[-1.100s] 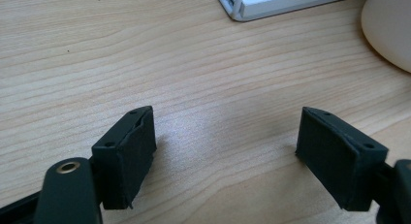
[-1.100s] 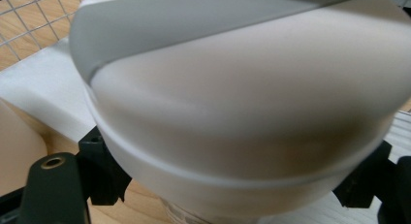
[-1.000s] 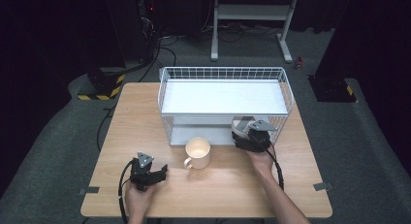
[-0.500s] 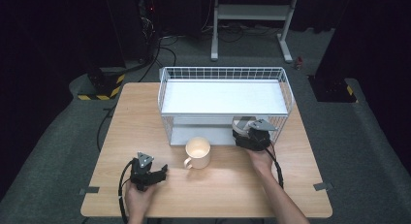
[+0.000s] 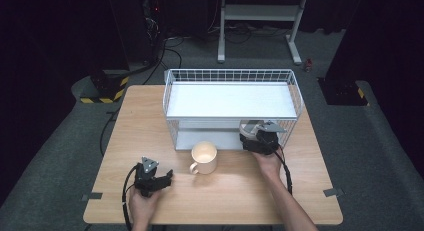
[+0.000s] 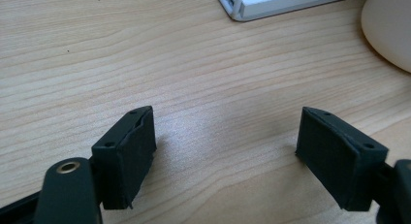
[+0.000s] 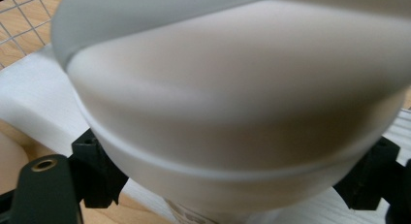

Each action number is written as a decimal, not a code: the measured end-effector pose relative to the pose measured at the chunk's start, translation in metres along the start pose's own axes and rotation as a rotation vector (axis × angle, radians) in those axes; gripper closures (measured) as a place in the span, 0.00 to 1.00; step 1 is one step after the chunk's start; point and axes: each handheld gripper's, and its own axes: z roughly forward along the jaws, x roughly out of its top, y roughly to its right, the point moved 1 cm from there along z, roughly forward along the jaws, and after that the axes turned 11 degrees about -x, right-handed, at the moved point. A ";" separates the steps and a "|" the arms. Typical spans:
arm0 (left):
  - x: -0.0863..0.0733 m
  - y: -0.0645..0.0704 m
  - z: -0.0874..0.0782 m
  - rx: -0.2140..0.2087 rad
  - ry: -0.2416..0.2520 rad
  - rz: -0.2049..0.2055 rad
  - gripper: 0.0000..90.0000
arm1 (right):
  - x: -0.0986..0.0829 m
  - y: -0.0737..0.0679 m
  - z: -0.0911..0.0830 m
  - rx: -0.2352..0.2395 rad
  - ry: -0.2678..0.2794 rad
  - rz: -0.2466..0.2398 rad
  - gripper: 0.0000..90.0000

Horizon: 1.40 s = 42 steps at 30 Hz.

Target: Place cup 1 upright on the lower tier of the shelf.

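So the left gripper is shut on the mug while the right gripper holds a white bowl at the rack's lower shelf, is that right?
Not quite: the left gripper is open over bare table, apart from the mug, as the left gripper view shows. The right gripper does hold the white bowl at the rack.

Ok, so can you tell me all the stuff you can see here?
table: one, light wood, in the middle of the grey floor
wire rack: one, white, two shelves, on the far half of the table
mug: one, cream, upright on the table just in front of the rack
bowl: one, whitish, at the rack's lower shelf, between the right gripper's jaws
metal stand: one, white, on the floor behind the table
left gripper: one, black, jaws wide apart over bare table, near the front left
right gripper: one, black, a jaw against each side of the bowl
hands: two, one on each gripper
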 end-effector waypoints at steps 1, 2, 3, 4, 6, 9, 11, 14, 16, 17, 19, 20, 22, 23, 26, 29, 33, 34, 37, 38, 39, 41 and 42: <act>0.000 0.000 0.000 0.000 0.000 0.000 0.24 | 0.000 0.001 0.000 0.000 0.001 -0.007 0.17; 0.000 0.000 0.000 0.000 0.001 0.000 0.24 | -0.001 0.001 0.000 0.001 -0.006 0.002 0.16; 0.000 0.000 0.000 0.000 -0.001 0.001 0.24 | -0.001 0.001 0.000 -0.001 -0.008 -0.004 0.16; 0.000 0.000 0.000 0.000 0.000 0.000 0.24 | -0.002 0.001 0.000 0.001 -0.018 -0.001 0.15; 0.000 0.000 0.000 -0.001 0.000 0.000 0.24 | -0.002 0.002 0.000 0.005 -0.015 -0.005 0.15; 0.000 0.000 0.000 -0.001 0.000 0.000 0.24 | -0.004 0.002 0.000 0.020 -0.043 -0.001 0.13; 0.000 0.000 0.000 -0.001 0.000 0.000 0.24 | -0.004 0.002 -0.001 0.022 -0.047 0.004 0.12; 0.000 0.000 0.000 -0.001 -0.001 0.001 0.24 | -0.003 0.003 -0.003 0.026 -0.048 0.013 0.12; 0.000 0.000 0.000 -0.001 -0.001 0.000 0.24 | -0.003 0.004 -0.004 0.025 -0.050 0.010 0.12; 0.000 0.000 0.000 -0.001 0.000 0.000 0.24 | -0.003 0.004 -0.005 0.024 -0.054 0.013 0.12; 0.000 0.000 0.000 -0.001 0.000 0.000 0.24 | -0.005 0.004 -0.007 0.019 -0.059 -0.006 0.12; 0.000 0.000 0.000 -0.001 0.000 0.001 0.24 | -0.005 0.004 -0.007 0.019 -0.059 -0.006 0.12; 0.000 0.000 0.000 -0.001 0.000 0.000 0.24 | -0.007 0.005 -0.008 0.014 -0.073 0.002 0.12; 0.000 0.000 0.000 -0.001 0.000 0.001 0.24 | -0.007 0.006 -0.009 0.015 -0.078 0.005 0.12; 0.000 0.000 0.000 -0.001 0.000 0.000 0.24 | -0.008 0.006 -0.011 -0.002 -0.081 -0.010 0.15; 0.000 0.000 0.000 -0.001 0.000 0.001 0.24 | -0.012 0.005 -0.016 -0.013 -0.092 0.000 0.19; 0.000 0.000 0.000 -0.001 -0.001 0.001 0.24 | -0.015 0.005 -0.018 -0.012 -0.089 0.000 0.24; 0.000 0.000 0.000 -0.001 0.000 0.001 0.24 | -0.016 0.004 -0.018 -0.013 -0.094 0.001 0.25; 0.000 0.000 0.000 -0.001 -0.001 0.001 0.24 | -0.017 0.002 -0.016 -0.022 -0.090 -0.005 0.28; 0.000 0.000 0.000 -0.001 0.000 0.000 0.24 | -0.017 0.002 -0.015 -0.025 -0.083 -0.012 0.28; 0.000 0.000 0.000 -0.001 0.000 0.000 0.24 | -0.017 0.001 -0.014 -0.033 -0.091 0.000 0.28; 0.000 0.000 0.000 -0.001 0.000 0.000 0.24 | -0.016 0.001 -0.013 -0.036 -0.087 -0.008 0.29; 0.000 0.000 0.000 -0.001 0.000 0.000 0.24 | -0.016 0.001 -0.012 -0.039 -0.089 -0.007 0.29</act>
